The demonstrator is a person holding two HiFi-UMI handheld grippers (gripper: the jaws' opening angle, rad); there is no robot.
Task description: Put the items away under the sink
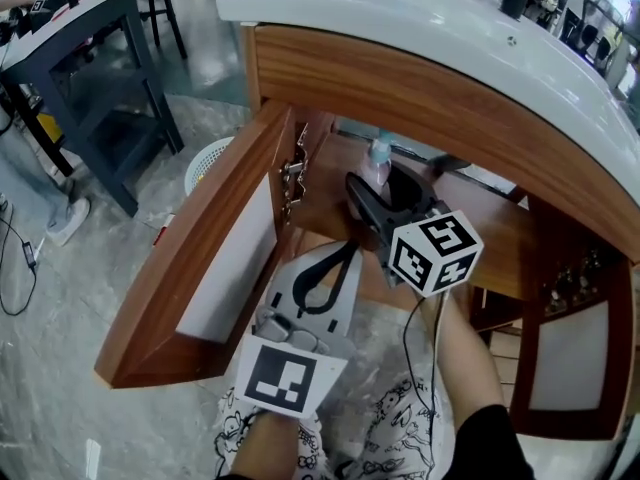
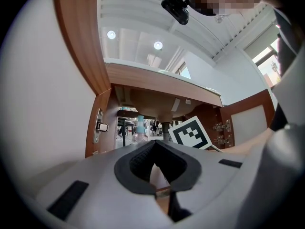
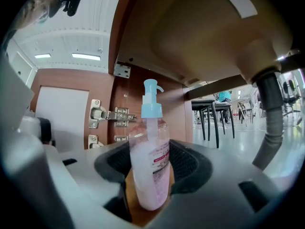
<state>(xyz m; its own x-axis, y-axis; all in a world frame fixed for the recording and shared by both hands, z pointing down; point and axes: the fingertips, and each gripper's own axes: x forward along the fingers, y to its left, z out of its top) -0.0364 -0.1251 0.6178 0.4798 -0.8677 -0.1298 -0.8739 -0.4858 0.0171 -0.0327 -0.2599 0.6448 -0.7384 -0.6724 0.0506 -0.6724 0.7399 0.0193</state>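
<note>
A clear pump bottle (image 1: 378,163) of pink liquid with a light blue pump stands upright inside the open cabinet under the sink. In the right gripper view the bottle (image 3: 150,161) sits between the dark pads, over the wooden cabinet floor. My right gripper (image 1: 390,190) reaches into the cabinet, shut on the bottle. My left gripper (image 1: 350,251) hangs just outside the cabinet's front, lower and to the left. Its fingertips meet and nothing is in it. From the left gripper (image 2: 155,144) view, the bottle (image 2: 139,130) and the right gripper's marker cube (image 2: 190,133) show ahead.
The left cabinet door (image 1: 200,258) stands wide open, hinges (image 3: 107,114) on the side wall. The right door (image 1: 570,348) is open too. Sink bowl (image 3: 200,27) and drain pipe (image 3: 269,113) hang above the bottle. A white basket (image 1: 205,158) and dark table (image 1: 80,48) stand left.
</note>
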